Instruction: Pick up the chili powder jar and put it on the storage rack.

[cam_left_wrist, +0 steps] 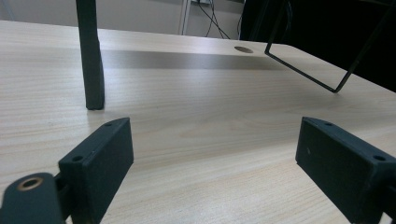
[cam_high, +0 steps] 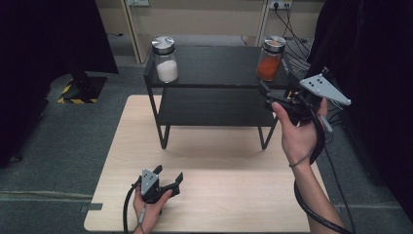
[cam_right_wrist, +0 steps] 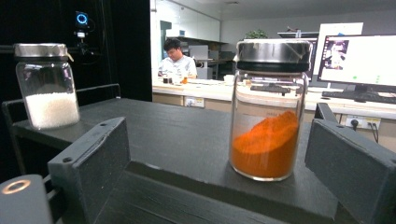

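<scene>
On the left of the pale wooden table [cam_high: 209, 161], the person's left gripper [cam_high: 165, 181] rests low near the front edge. Its jaws are spread wide over bare wood and hold nothing, which suggests it is parked out of the way. Behind it stands a black two-tier shelf [cam_high: 214, 85]. A glass jar of white granules [cam_high: 165, 59] sits at the left end of the shelf's top board — upright, steel lid on, about a third full.

Further right, the jar of orange powder [cam_high: 271, 58] stands at the opposite end, well apart from the white one. It too is upright with a steel lid, and its powder is heaped on a slope, higher toward one side. The right gripper [cam_high: 272, 100] is held up at shelf height just in front of this jar, jaws parted and empty, framing it — likely lined up for a grasp.
</scene>
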### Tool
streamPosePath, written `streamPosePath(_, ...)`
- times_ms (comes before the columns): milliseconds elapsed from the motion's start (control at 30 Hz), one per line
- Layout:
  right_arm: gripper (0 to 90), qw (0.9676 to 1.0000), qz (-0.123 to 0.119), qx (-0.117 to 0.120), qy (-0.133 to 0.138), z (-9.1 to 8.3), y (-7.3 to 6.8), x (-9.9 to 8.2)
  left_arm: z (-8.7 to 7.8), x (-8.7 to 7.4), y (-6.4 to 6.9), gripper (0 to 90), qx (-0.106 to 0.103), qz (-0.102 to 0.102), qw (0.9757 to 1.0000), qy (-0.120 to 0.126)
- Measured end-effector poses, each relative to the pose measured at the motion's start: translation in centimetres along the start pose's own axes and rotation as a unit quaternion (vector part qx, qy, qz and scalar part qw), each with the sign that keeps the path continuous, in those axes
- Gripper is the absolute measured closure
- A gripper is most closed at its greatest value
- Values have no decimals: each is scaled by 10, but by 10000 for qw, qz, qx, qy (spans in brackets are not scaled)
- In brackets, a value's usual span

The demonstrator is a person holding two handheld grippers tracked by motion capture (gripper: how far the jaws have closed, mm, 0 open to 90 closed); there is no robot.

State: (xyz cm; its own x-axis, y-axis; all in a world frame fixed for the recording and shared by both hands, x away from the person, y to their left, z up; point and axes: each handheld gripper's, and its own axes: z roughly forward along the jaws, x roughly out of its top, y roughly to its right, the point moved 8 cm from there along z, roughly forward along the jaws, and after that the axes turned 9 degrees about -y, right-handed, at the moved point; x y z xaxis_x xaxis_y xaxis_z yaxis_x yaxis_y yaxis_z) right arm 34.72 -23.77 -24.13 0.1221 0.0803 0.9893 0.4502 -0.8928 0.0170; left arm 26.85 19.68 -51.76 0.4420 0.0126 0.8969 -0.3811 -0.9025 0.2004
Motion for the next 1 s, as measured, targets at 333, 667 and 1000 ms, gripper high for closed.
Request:
streamPosePath(333, 70, 10000, -23, 67, 7, -14, 1, -17, 0, 0, 0, 108, 3, -13, 10000, -7)
streamPosePath(667, 68, 10000, -52, 6, -3, -23, 5, -32, 0, 0, 0, 108, 14, -3, 10000, -9)
streamPosePath(1000, 63, 10000, -21, 1, -35, -28, 5, -47, 0, 0, 1, 108, 20, 2, 10000, -2)
